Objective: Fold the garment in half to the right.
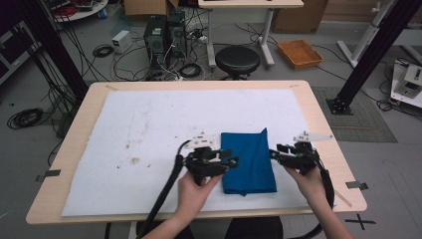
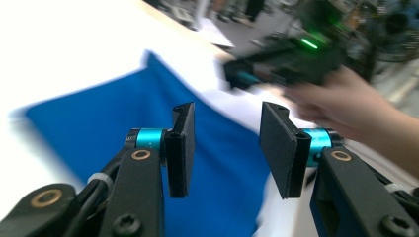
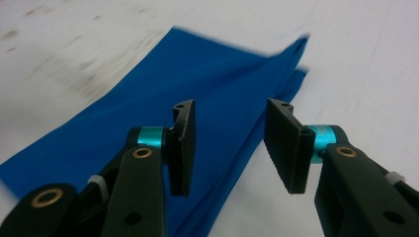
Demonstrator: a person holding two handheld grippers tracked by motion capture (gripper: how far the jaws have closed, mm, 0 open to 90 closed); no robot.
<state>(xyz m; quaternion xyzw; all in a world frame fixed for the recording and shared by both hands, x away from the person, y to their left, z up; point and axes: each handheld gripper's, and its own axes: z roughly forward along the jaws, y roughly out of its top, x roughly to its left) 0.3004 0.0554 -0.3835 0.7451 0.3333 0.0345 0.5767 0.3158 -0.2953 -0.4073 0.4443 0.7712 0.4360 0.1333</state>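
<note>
While the folded blue cloth [image 1: 248, 160] lies flat between them, left gripper [image 1: 230, 162] and right gripper [image 1: 274, 153] flank it, jaws parted, holding nothing.

No readable text, label, brand or number appears on anything in the three views. The one sign is a black cross of tape [image 1: 360, 221] on the floor beside the table's near right corner.

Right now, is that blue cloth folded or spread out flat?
Folded. The blue cloth lies as a narrow rectangle, with stacked layers showing along its edge.
</note>
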